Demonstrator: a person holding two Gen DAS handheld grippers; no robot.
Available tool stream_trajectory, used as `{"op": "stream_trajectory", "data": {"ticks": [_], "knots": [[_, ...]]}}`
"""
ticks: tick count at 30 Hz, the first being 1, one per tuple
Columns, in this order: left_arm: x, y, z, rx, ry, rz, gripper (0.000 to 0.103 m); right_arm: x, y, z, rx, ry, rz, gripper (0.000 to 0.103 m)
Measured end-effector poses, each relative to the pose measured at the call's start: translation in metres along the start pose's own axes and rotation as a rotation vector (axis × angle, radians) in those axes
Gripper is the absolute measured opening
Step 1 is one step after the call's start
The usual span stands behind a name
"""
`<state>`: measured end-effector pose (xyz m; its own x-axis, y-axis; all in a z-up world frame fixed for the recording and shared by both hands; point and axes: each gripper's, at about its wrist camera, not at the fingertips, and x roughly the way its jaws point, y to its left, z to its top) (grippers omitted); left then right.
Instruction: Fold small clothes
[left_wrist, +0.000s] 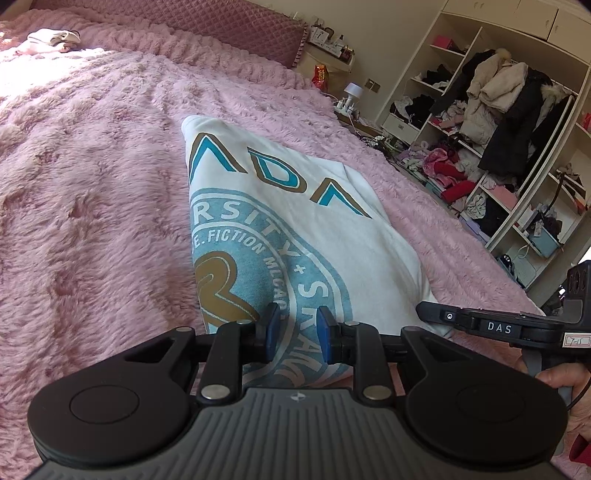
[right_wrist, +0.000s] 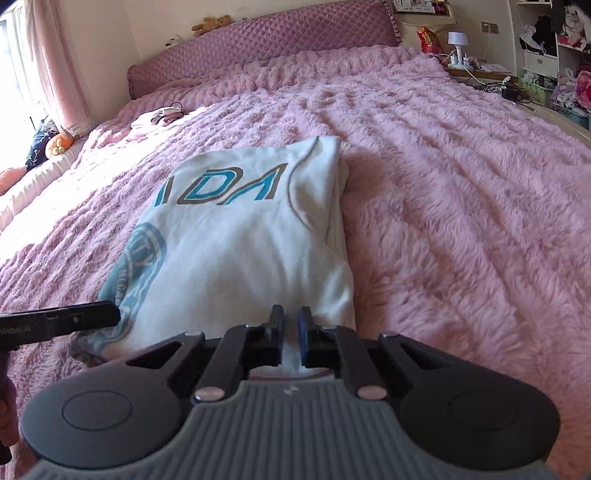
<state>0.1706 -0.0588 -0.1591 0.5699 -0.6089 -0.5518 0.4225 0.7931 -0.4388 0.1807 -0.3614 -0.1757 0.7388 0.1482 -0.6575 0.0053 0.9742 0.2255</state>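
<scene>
I am pinching the white T-shirt (right_wrist: 236, 243) hem in the right gripper (right_wrist: 291, 334) while the left gripper (left_wrist: 297, 332), parted, is gripping nothing, so lifting risks skewing the fold.

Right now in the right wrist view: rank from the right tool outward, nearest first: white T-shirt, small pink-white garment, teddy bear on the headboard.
1. White T-shirt: directly ahead of the right tool, its near edge between the fingers.
2. Small pink-white garment: far left on the blanket, in sunlight.
3. Teddy bear: on top of the headboard, upper left, farthest.
</scene>
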Motion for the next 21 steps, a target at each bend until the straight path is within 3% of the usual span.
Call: {"op": "stream_trajectory", "data": {"ticks": [3, 5, 7, 17, 21], "knots": [[0.0, 0.004, 0.002, -0.022, 0.003, -0.007, 0.029, -0.009, -0.007, -0.006, 0.047, -0.004, -0.01, 0.0], [0.0, 0.004, 0.003, -0.029, 0.006, -0.006, 0.029, -0.031, -0.013, -0.008, 0.116, -0.089, 0.0, 0.0], [0.001, 0.005, 0.005, -0.032, 0.01, -0.006, 0.029, -0.047, -0.012, -0.007, 0.123, -0.14, -0.035, 0.009], [0.002, 0.002, 0.005, -0.022, 0.023, 0.012, 0.029, -0.045, -0.013, -0.023, 0.148, -0.073, -0.03, 0.015], [0.002, 0.001, 0.005, -0.013, 0.029, 0.016, 0.029, -0.042, -0.009, -0.02, 0.158, -0.085, -0.02, 0.028]]}}
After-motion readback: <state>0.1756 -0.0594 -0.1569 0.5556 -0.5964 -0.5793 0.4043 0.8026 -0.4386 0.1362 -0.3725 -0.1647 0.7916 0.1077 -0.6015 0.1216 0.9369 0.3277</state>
